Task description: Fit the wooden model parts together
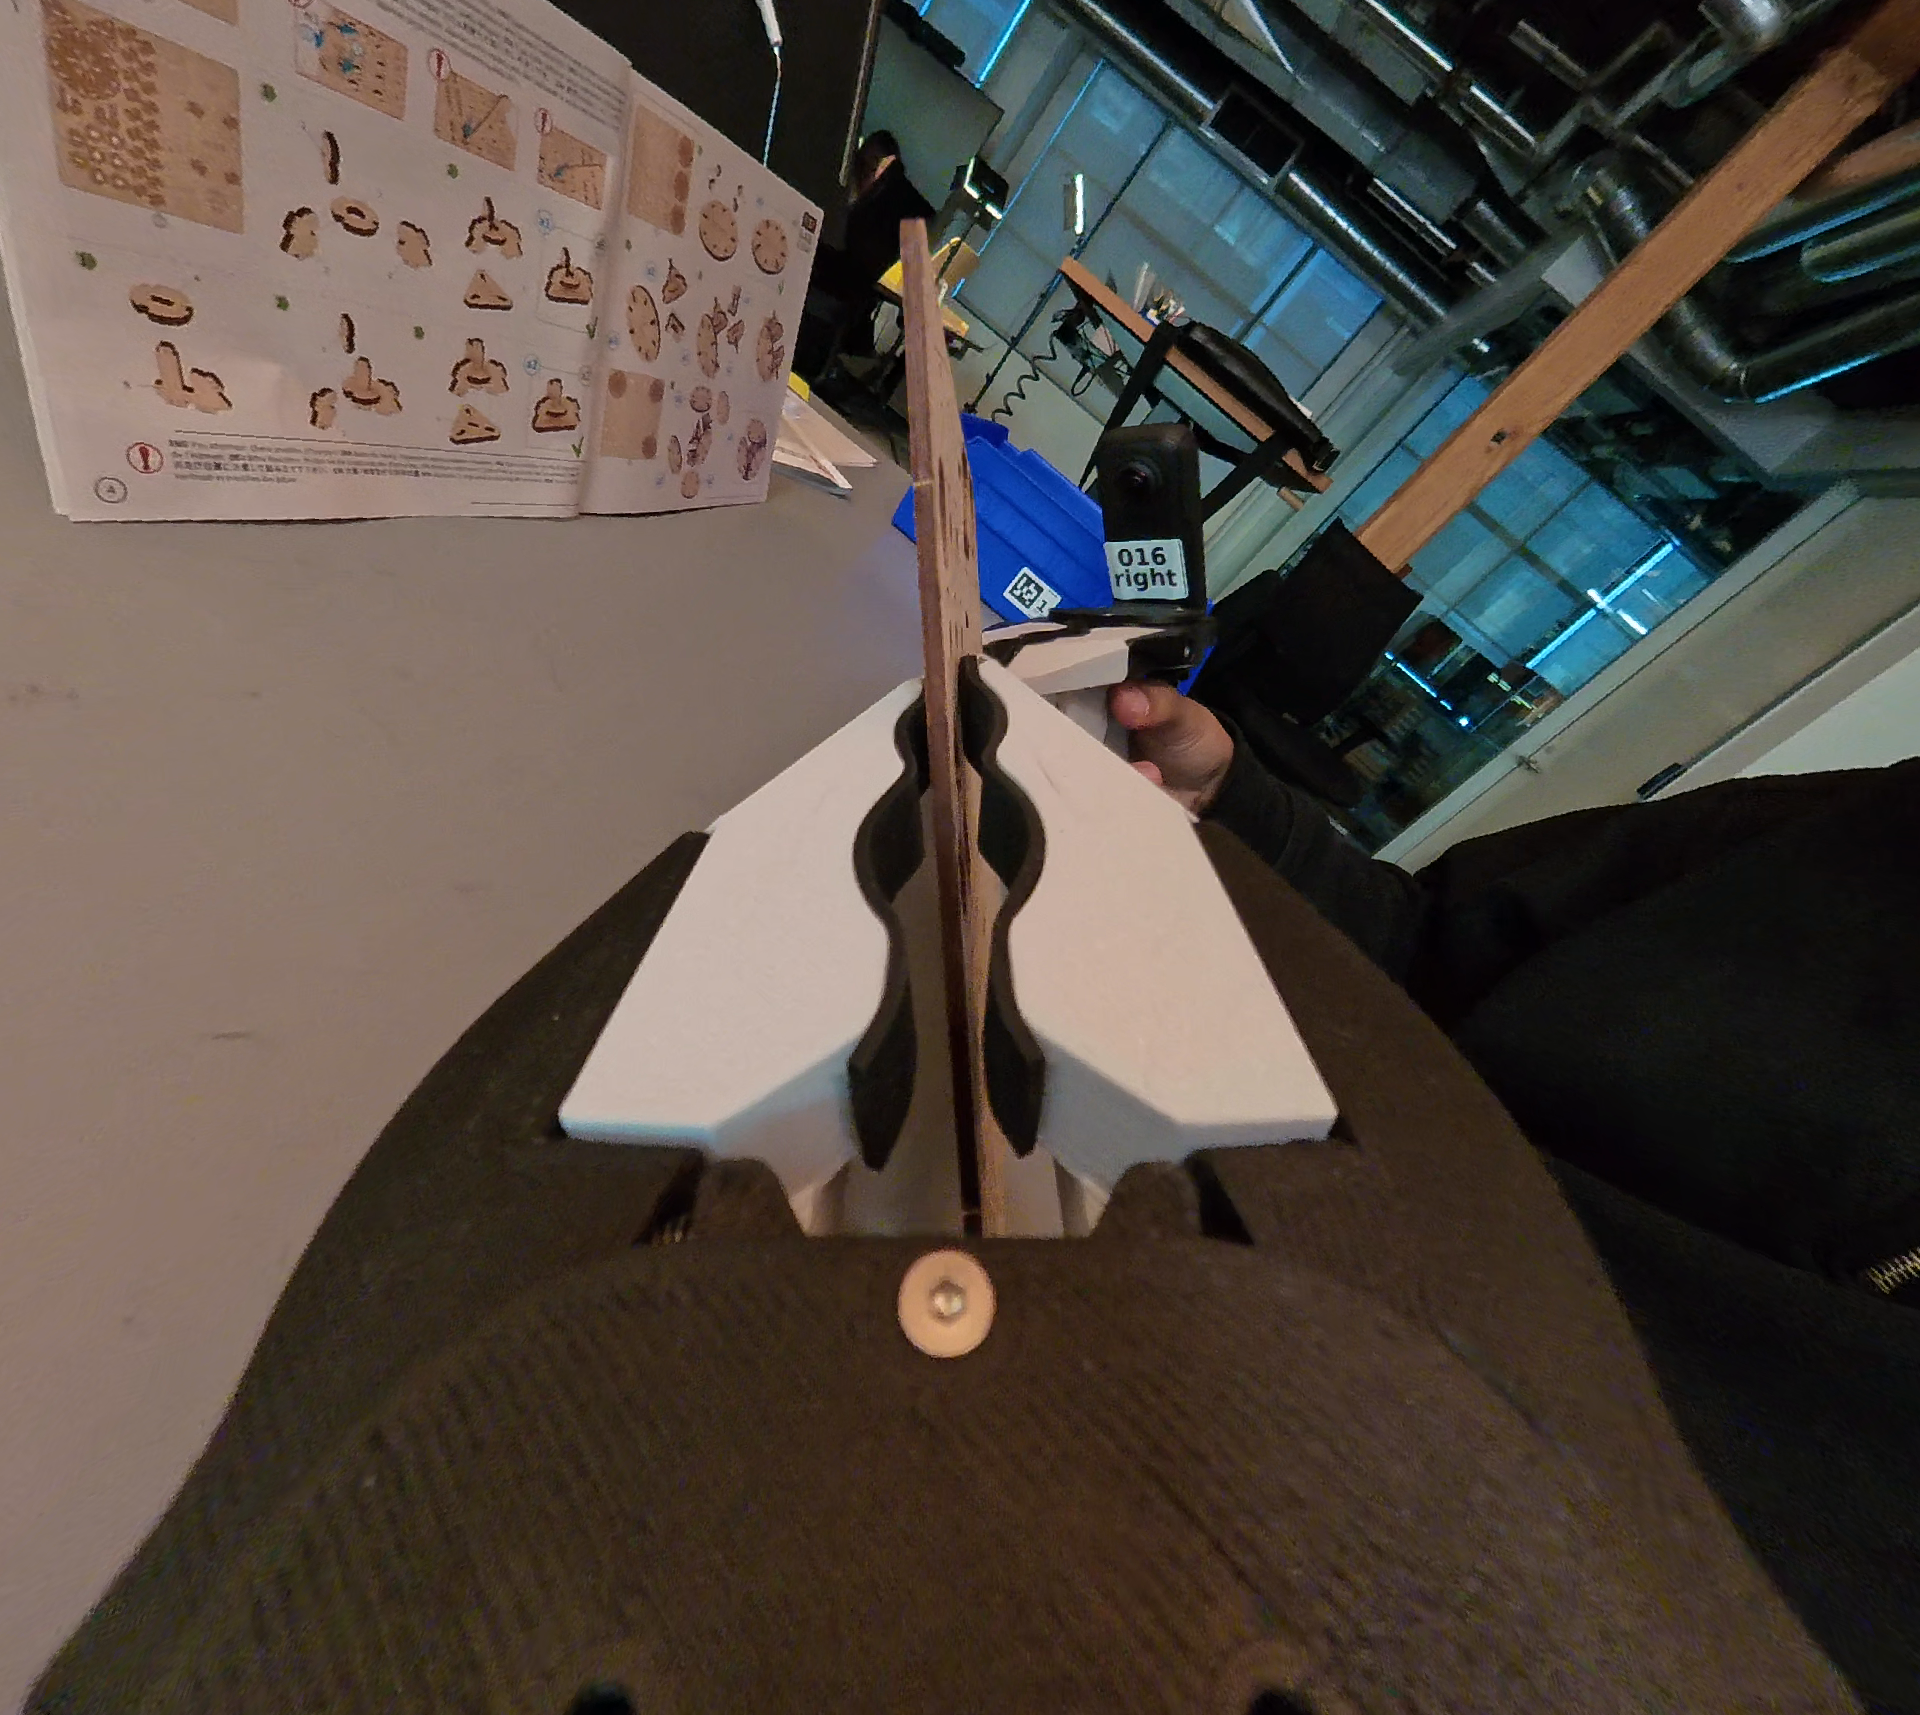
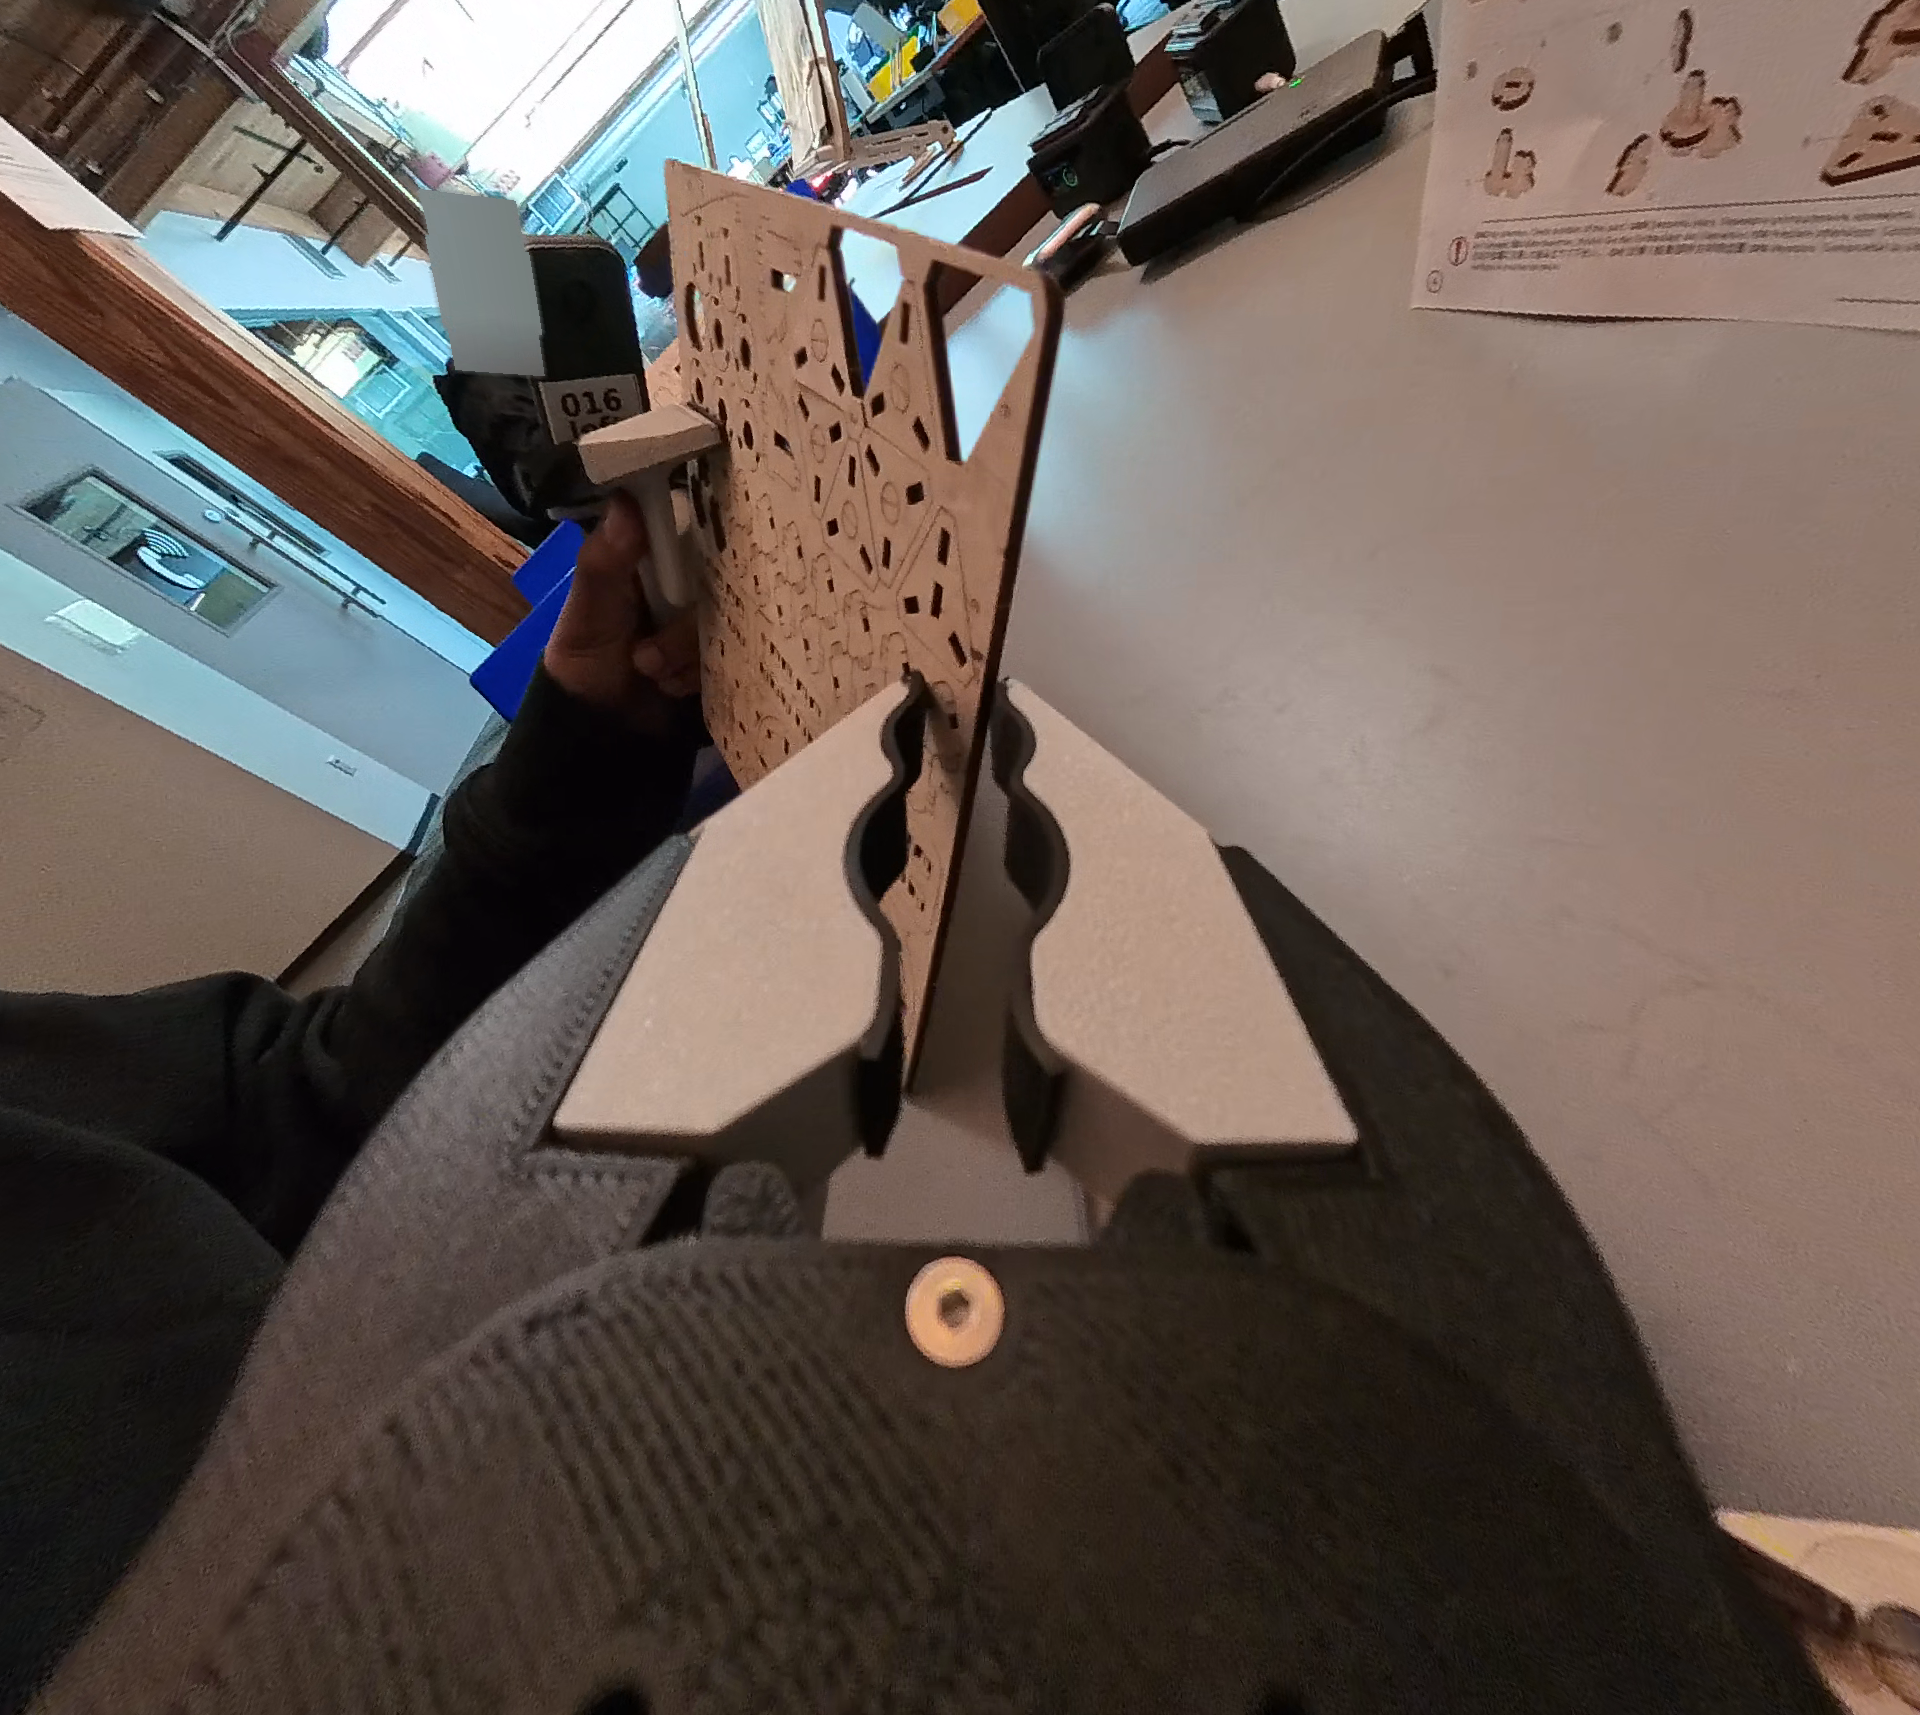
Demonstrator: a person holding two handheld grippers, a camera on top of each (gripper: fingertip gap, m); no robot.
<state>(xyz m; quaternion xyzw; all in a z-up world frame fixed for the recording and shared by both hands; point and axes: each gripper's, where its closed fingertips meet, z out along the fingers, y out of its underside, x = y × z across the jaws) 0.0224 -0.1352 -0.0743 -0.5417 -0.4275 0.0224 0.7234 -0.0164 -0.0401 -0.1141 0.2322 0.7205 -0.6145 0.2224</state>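
Two grippers meet on one sheet (image 1: 940, 439). The left gripper (image 1: 961, 678) is pressed together on the sheet's lower edge, with both black pads (image 1: 894, 834) bearing on its faces. The sheet stands edge-on and near upright above the counter (image 1: 416, 782).

The right gripper (image 2: 956, 699) straddles another edge of the same sheet. Its jaws stand narrowly apart: one pad meets the face, while a light sliver shows between the other pad and the sheet. This gripper is not clamped.

Materials and shapes:
- Sheet: thin, rigid plywood with a pale face and dark, burnt edges. It is laser-cut with many small slots and part outlines. Several larger triangular openings are already empty near the top.
- Pads: black, with a wavy profile, set in white wedge-shaped fingers on a ribbed dark body.
- Counter: smooth, matt grey.

An open booklet (image 1: 343, 211) of assembly drawings lies on the counter beyond the grippers. A blue bin (image 1: 1029, 502) sits behind the sheet. A hand (image 1: 1174, 740) in a dark sleeve holds the right gripper's handle.
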